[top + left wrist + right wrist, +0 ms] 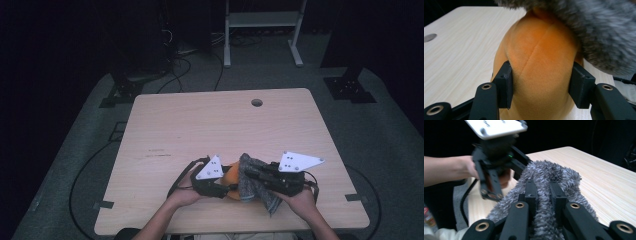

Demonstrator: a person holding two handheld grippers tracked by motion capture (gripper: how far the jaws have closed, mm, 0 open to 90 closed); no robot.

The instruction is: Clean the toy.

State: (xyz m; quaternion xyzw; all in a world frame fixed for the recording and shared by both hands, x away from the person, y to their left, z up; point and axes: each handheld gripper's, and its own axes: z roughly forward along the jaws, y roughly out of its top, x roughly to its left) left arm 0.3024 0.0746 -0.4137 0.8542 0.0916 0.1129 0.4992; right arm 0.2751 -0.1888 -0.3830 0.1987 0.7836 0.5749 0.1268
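Observation:
An orange plush toy [231, 173] lies near the table's front edge, partly under a grey furry cloth [253, 189]. My left gripper [226, 186] comes in from the left. In the left gripper view its two black pads press into the sides of the orange plush toy [541, 65], and the grey furry cloth [599, 30] hangs over the toy's top right. My right gripper [250, 176] reaches in from the right. In the right gripper view its jaws [543, 192] are pinched together on a fold of the grey furry cloth [549, 173].
The wooden table [200, 130] has a round cable hole [257, 102] at its far middle. A white metal stand [260, 20] and cables lie on the dark floor behind it. Both forearms enter at the front edge.

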